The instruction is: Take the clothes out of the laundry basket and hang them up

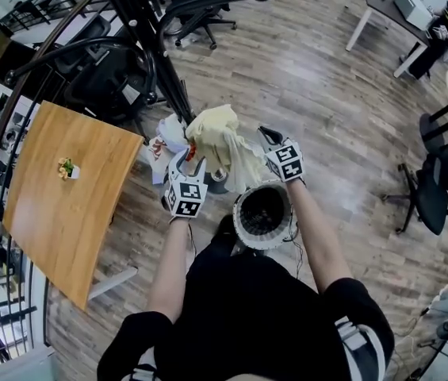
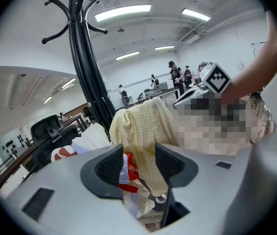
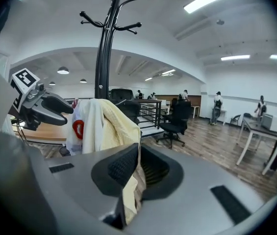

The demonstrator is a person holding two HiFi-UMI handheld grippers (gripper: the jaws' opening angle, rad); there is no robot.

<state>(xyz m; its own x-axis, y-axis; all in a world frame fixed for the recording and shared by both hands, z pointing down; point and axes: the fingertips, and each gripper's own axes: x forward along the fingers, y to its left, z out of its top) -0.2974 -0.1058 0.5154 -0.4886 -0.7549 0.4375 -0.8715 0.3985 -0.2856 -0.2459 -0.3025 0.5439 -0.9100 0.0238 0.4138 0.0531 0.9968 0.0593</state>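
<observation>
The yellow cloth (image 1: 217,141) hangs in the air just above the far rim of the laundry basket (image 1: 243,230), close to the pole of the black coat rack (image 1: 146,34); nothing carries it but the grip. The right hand-held gripper (image 3: 137,168) is clamped on a fold of it, jaws nearly together with fabric pinched between the ribbed pads. The left hand-held gripper (image 2: 139,166) stands wide: a white garment with red print (image 2: 87,140) and a trailing edge of the yellow cloth lie between its jaws, but the pads do not seem to press on either. The cloth has a fine waffle weave and drapes in loose folds, so it is probably light, limp and not slippery. A bunched fold or a hem should give the surest hold, with the second grip near an opposite edge to spread it. The basket is a white perforated cylinder, dark inside.
</observation>
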